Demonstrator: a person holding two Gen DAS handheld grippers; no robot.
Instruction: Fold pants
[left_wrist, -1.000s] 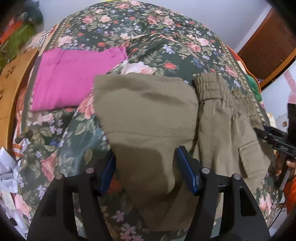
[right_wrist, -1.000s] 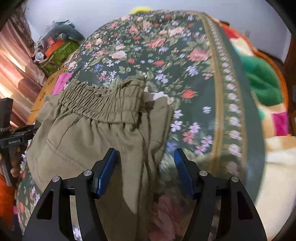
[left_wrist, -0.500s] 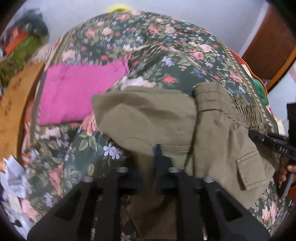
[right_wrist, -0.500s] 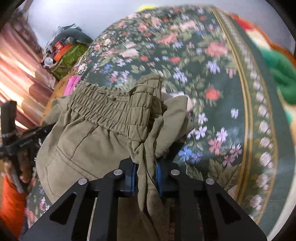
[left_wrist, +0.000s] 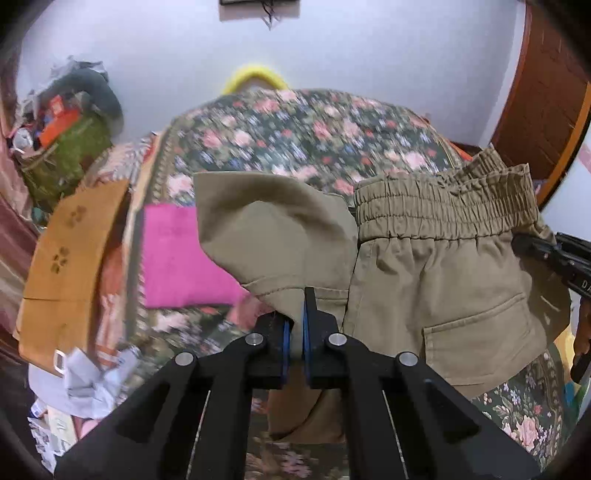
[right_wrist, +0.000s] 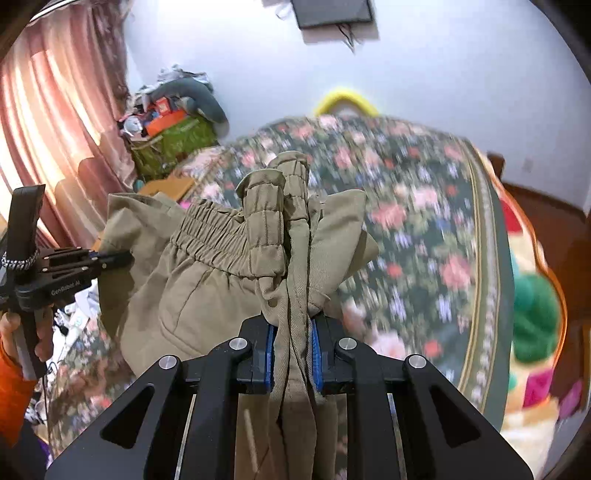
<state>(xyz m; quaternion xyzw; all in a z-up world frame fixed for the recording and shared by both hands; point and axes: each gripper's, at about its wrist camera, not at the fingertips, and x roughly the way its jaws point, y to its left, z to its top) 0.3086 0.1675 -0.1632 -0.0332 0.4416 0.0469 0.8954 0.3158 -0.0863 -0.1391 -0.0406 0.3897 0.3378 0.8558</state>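
The olive-green pants (left_wrist: 436, 266) hang lifted above the floral bedspread (left_wrist: 314, 133), folded over, with the elastic waistband (left_wrist: 443, 206) at the top right. My left gripper (left_wrist: 294, 332) is shut on the folded fabric edge of the pants. My right gripper (right_wrist: 293, 354) is shut on the bunched side of the pants (right_wrist: 221, 266) just below the waistband. In the right wrist view the left gripper (right_wrist: 110, 256) shows at the left, on the far edge of the cloth. The lower part of the pants is hidden behind the grippers.
A folded magenta garment (left_wrist: 177, 258) lies on the bed at the left, next to a wooden board (left_wrist: 70, 251). Crumpled papers (left_wrist: 85, 376) lie at the lower left. A pile of bags (right_wrist: 173, 136) stands by the curtain. A green and pink blanket (right_wrist: 535, 317) lies at the right.
Both grippers closed on the pants and have lifted them off the bed. The views have tilted up toward the wall.
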